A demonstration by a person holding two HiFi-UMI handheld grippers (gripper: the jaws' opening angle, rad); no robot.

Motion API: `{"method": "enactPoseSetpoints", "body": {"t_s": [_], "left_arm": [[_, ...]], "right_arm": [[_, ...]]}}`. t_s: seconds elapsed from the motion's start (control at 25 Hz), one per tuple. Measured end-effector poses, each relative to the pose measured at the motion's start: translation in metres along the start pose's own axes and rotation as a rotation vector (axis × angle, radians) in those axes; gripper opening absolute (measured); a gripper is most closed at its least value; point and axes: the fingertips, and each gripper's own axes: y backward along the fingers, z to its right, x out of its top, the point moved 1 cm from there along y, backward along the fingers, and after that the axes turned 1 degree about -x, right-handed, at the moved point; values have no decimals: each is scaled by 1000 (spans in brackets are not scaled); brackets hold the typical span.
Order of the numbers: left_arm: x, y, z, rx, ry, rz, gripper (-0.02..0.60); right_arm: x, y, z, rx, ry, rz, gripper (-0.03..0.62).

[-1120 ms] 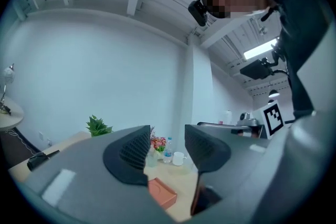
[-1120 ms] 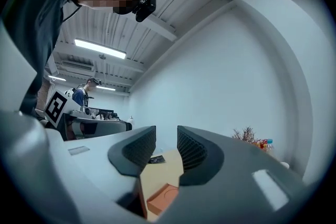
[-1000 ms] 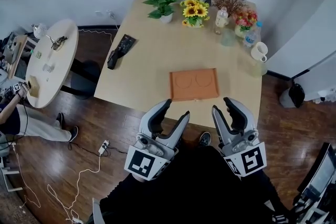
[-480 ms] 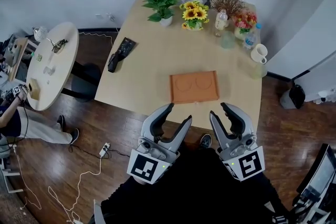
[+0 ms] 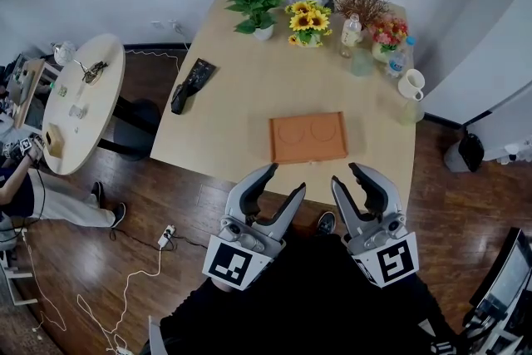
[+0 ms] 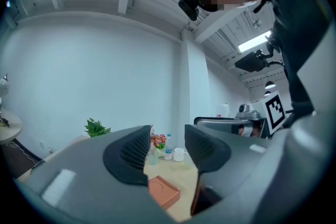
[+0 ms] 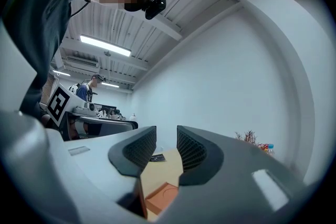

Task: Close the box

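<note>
A flat orange box point(image 5: 307, 137) with two round marks on its lid lies shut near the front edge of the light wooden table point(image 5: 241, 96). Both grippers hover level just in front of that edge, apart from the box. My left gripper point(image 5: 283, 179) is open, its jaws empty; through them in the left gripper view point(image 6: 167, 140) I see a corner of the box point(image 6: 164, 190). My right gripper point(image 5: 349, 173) stands open with a narrower gap, also empty. Part of the box point(image 7: 163, 196) shows below its jaws in the right gripper view point(image 7: 166, 147).
At the table's far edge stand a green plant point(image 5: 253, 2), sunflowers point(image 5: 307, 21), dried and pink flowers, a bottle point(image 5: 351, 29) and a white mug point(image 5: 410, 82). A black device point(image 5: 189, 81) lies at the left. A round side table point(image 5: 79, 96) and floor cables sit left.
</note>
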Motion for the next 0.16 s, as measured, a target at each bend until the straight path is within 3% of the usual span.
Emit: {"method": "enactPoseSetpoints", "body": {"t_s": [0.16], "left_arm": [[0, -1, 1, -4, -6, -1, 190]], "right_arm": [[0, -1, 0, 3, -2, 2, 123]]}}
